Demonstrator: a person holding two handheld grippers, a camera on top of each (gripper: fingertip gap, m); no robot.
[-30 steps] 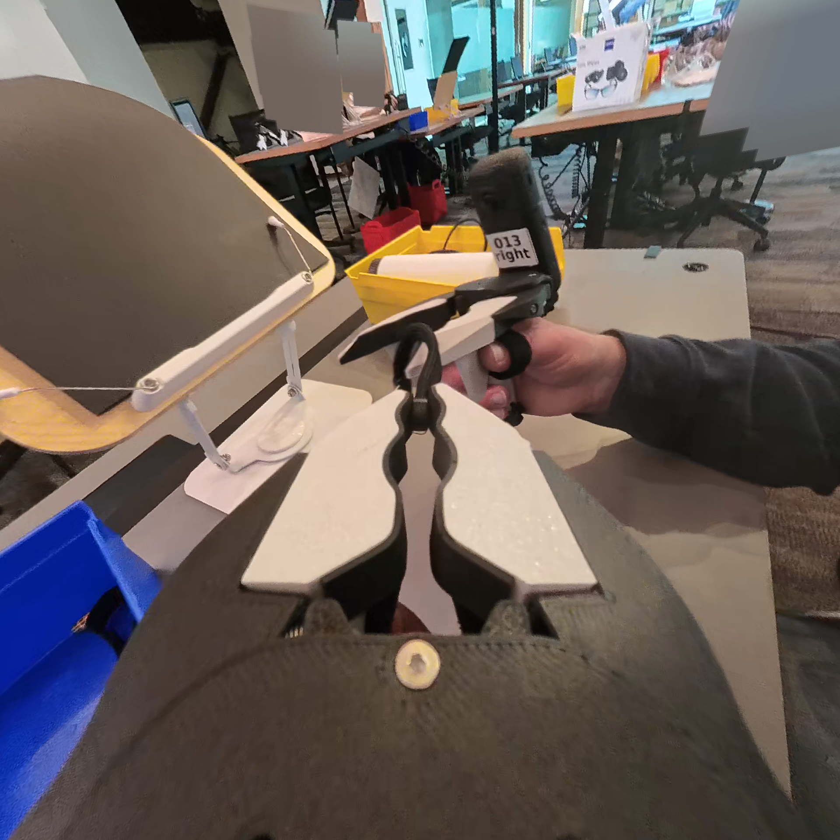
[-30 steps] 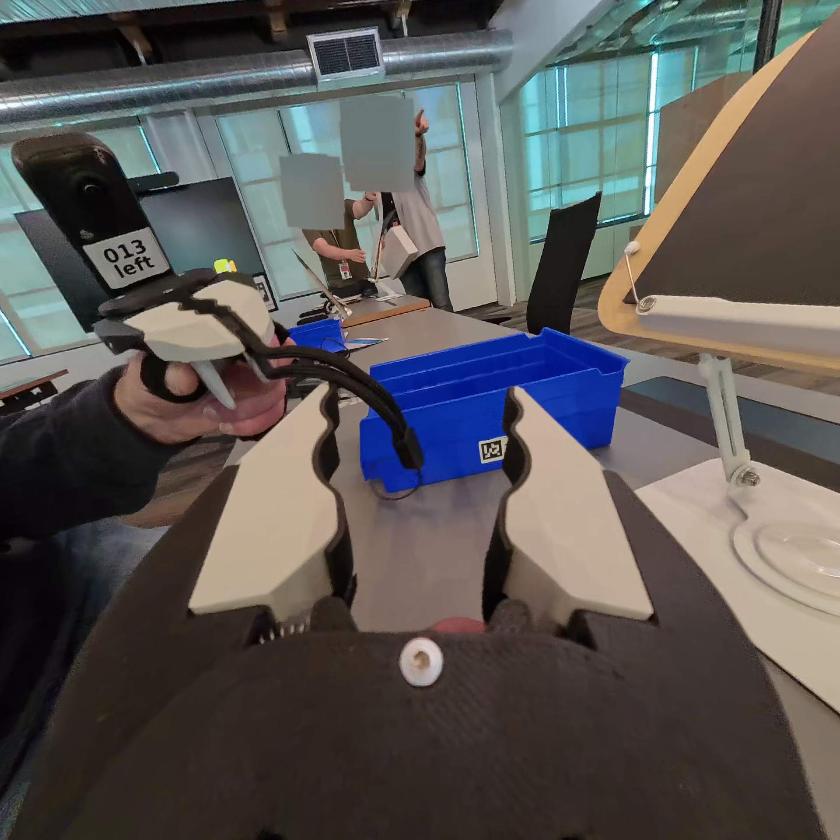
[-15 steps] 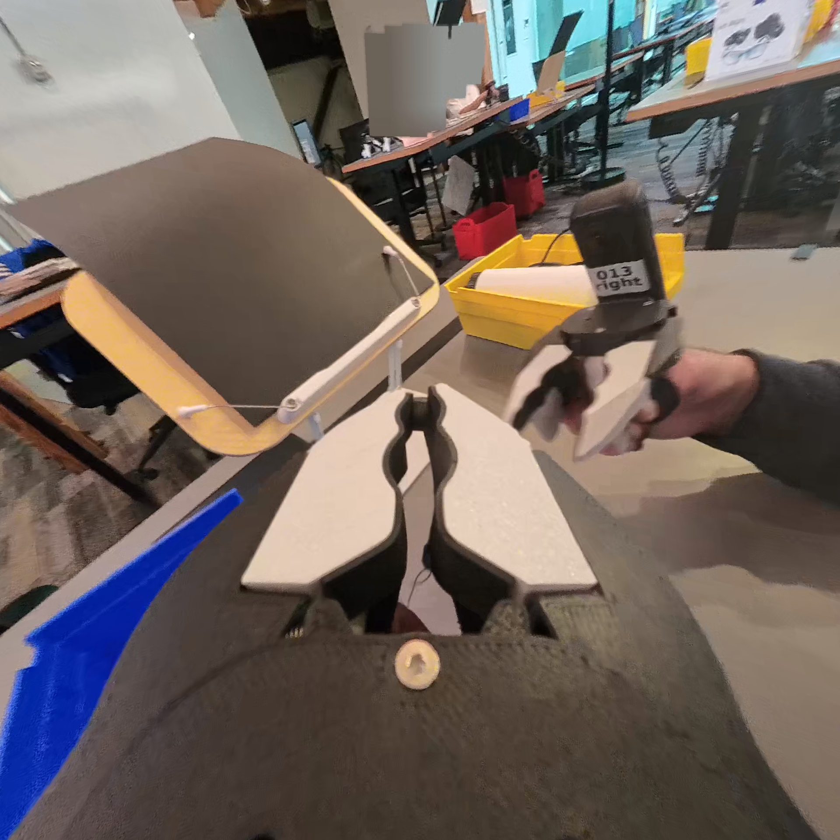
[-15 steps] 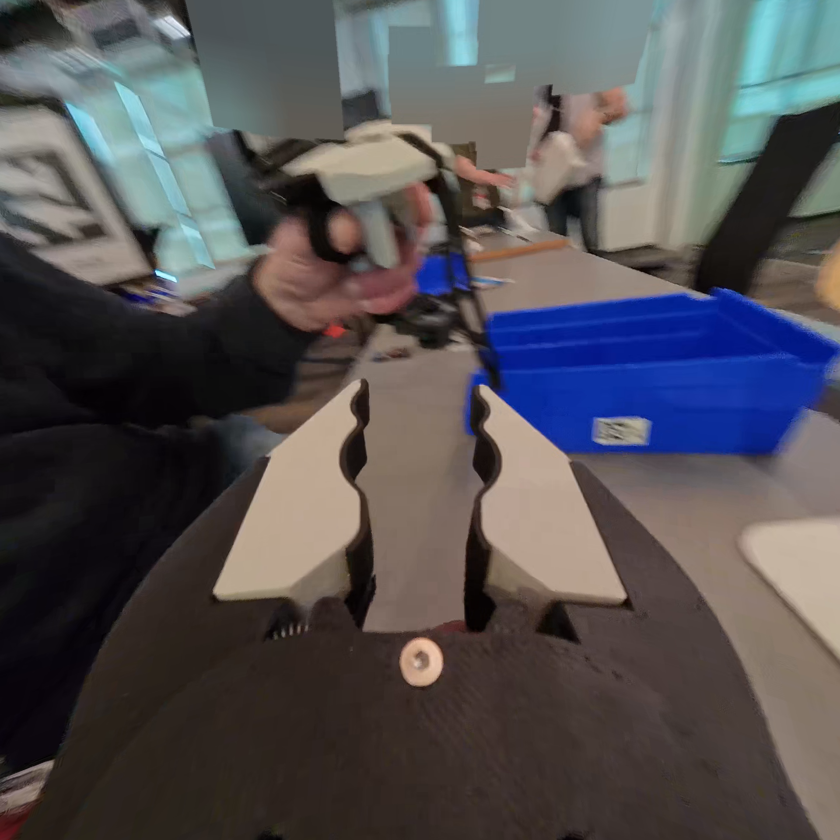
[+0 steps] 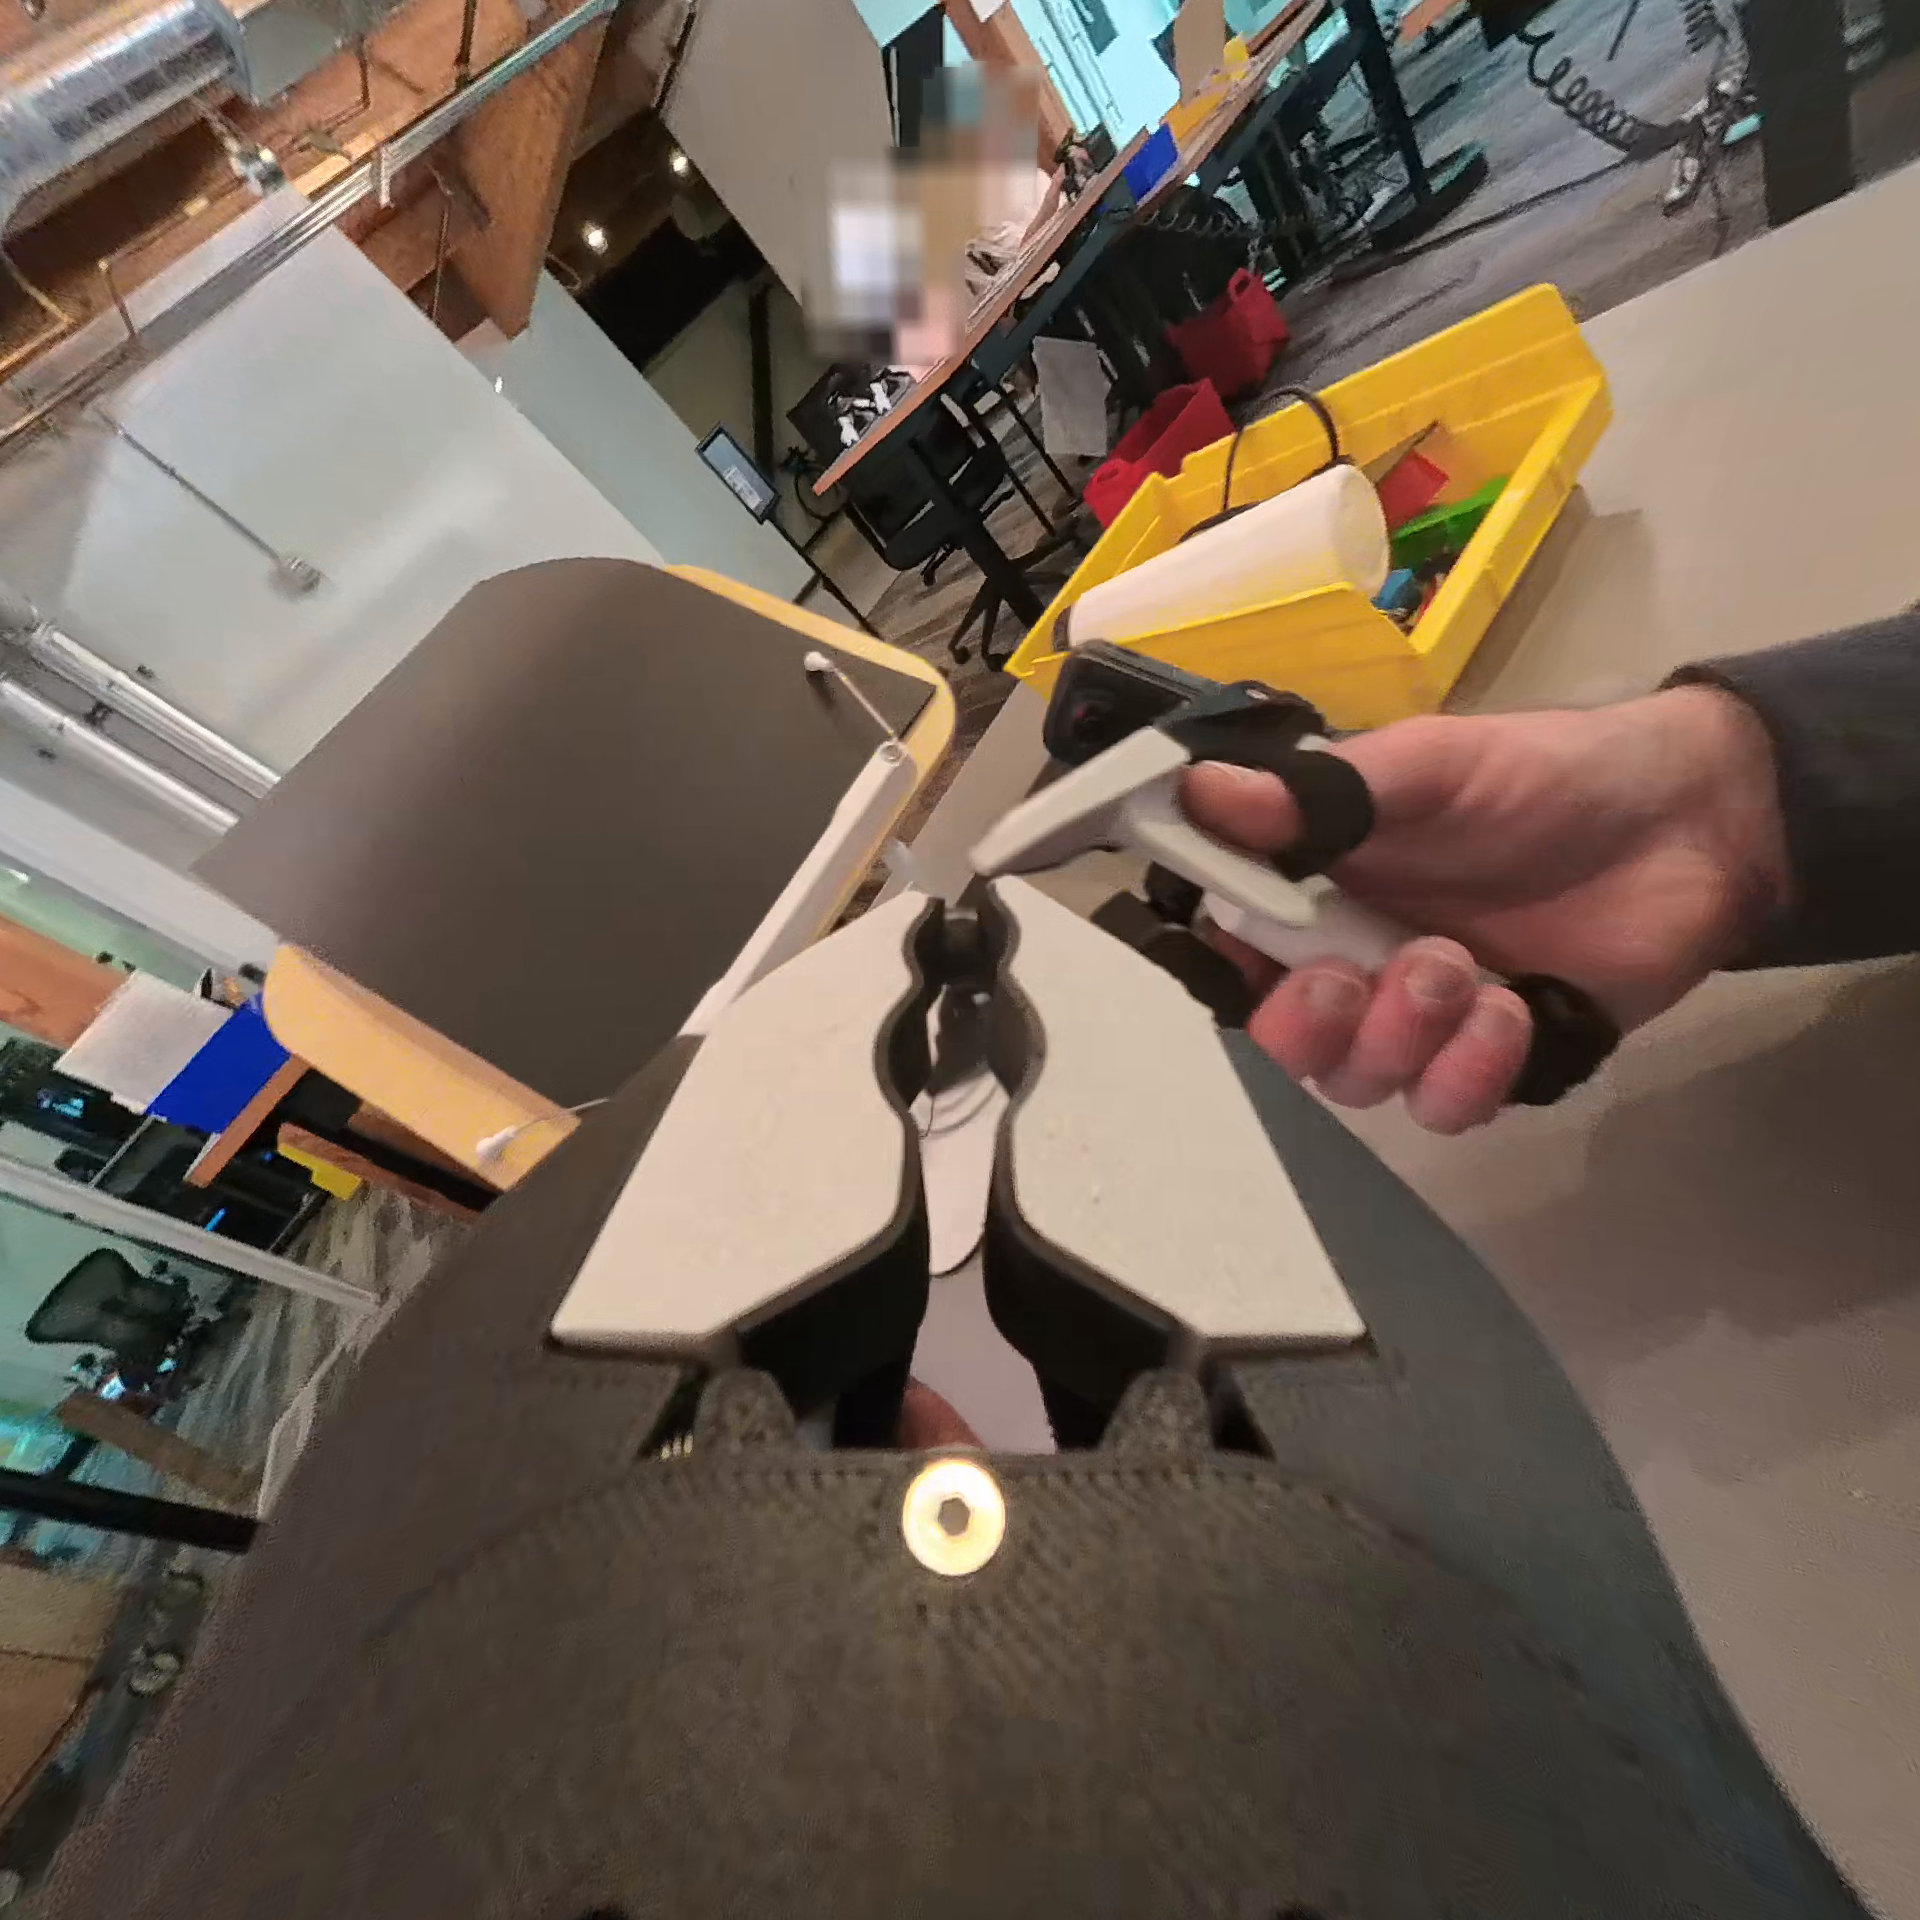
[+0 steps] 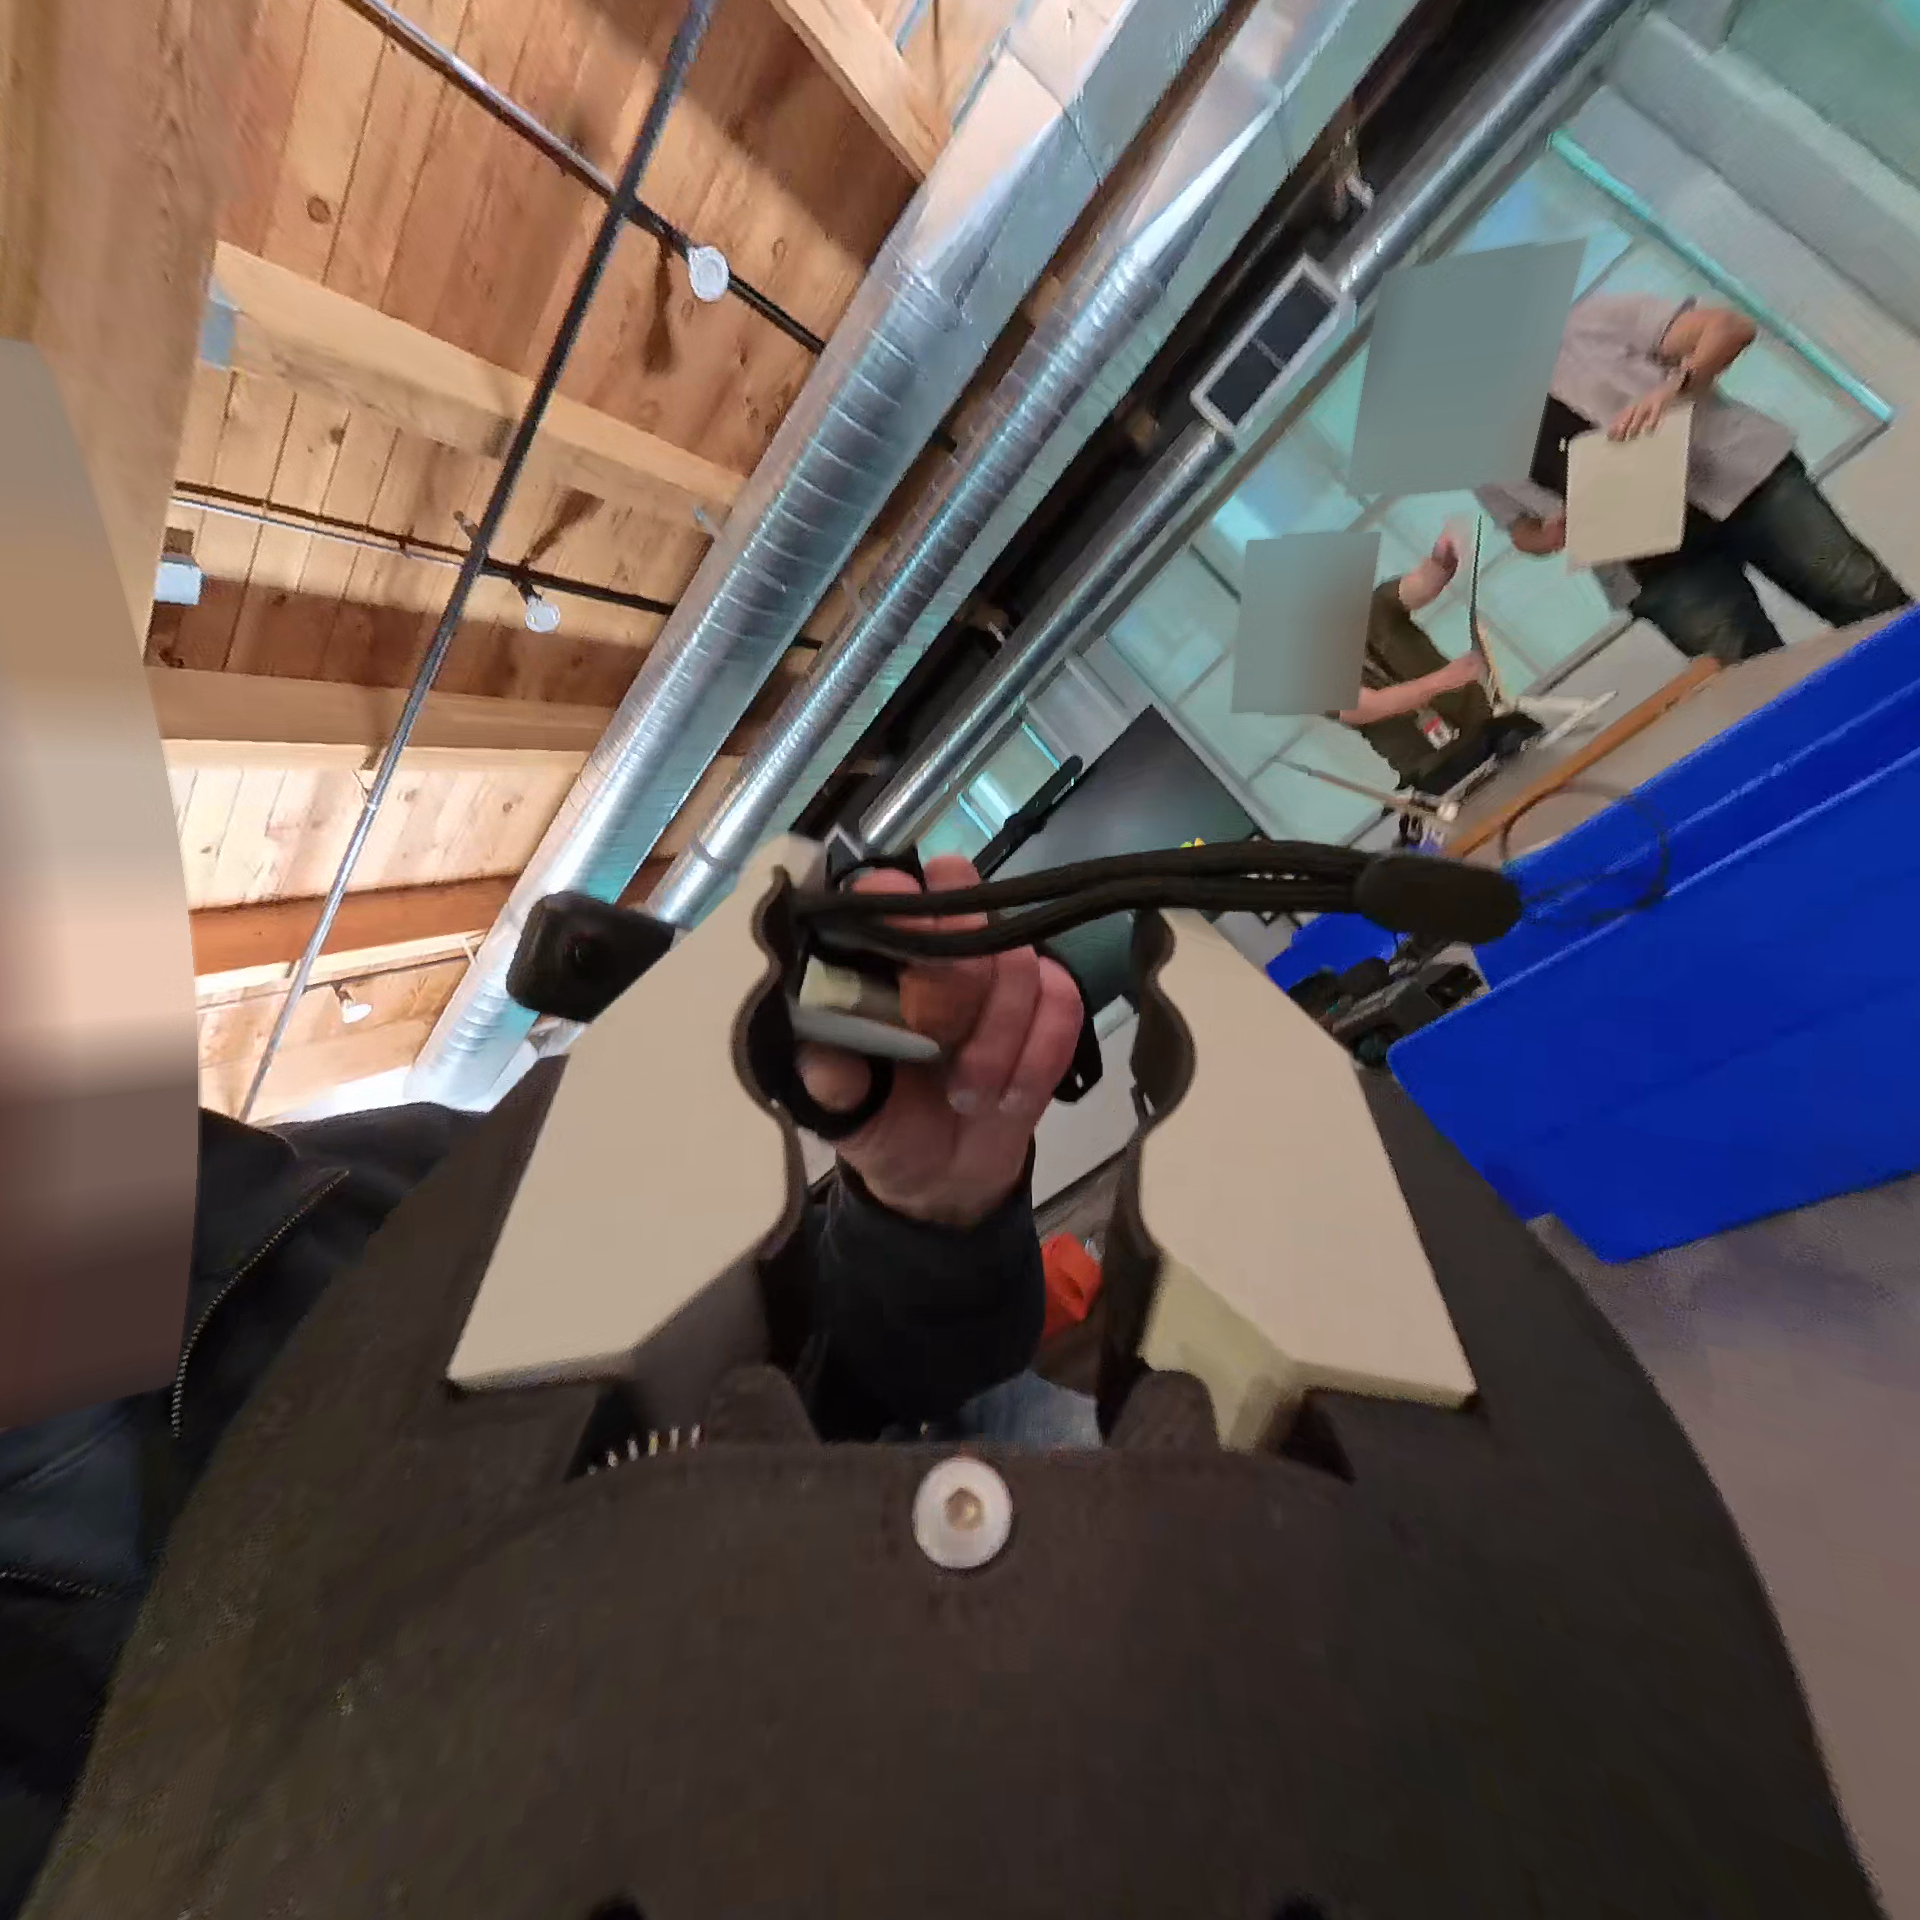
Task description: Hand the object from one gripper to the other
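Now swung back in toward the black strap [image 6: 1143, 904] – pinched in the left hand-held gripper [image 5: 958, 940], crossing the spread right hand-held gripper [image 6: 961, 935] – handover not yet made

Two grippers [image 5: 961, 914] [image 6: 966, 935], one black strap [image 6: 1143, 894], two bins [image 5: 1351, 623] [image 6: 1714, 987].
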